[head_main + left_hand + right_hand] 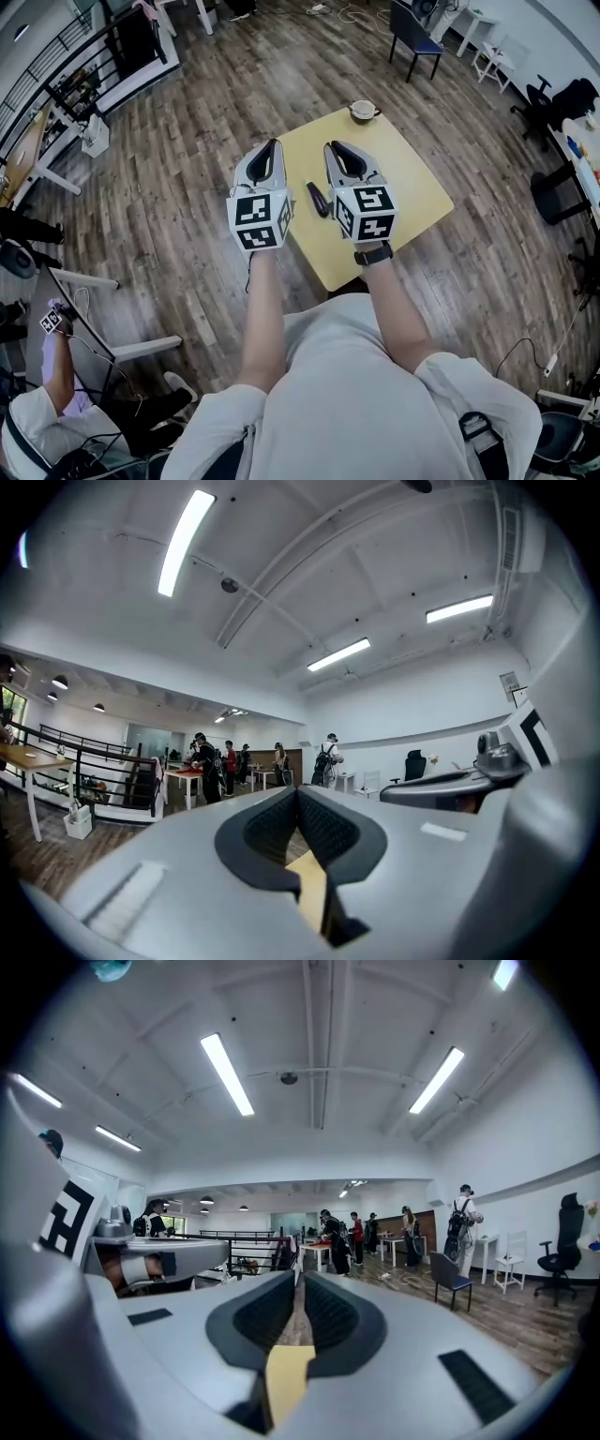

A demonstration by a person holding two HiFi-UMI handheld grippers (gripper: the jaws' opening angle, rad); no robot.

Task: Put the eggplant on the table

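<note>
A dark purple eggplant (317, 199) lies on the small yellow table (412, 187), in the gap between my two grippers as the head view shows them. Both grippers are held level, well above the tabletop, side by side. My left gripper (273, 143) (297, 791) has its jaws together with nothing between them. The jaws of my right gripper (335, 146) (300, 1277) are also closed to a thin slit and hold nothing. Neither gripper view shows the eggplant; both look out across the room.
A small bowl (363, 111) sits at the table's far edge. A blue chair (412, 36) stands beyond the table, black office chairs (553, 103) to the right, a railing (94, 66) at far left. A seated person (56, 412) is at lower left.
</note>
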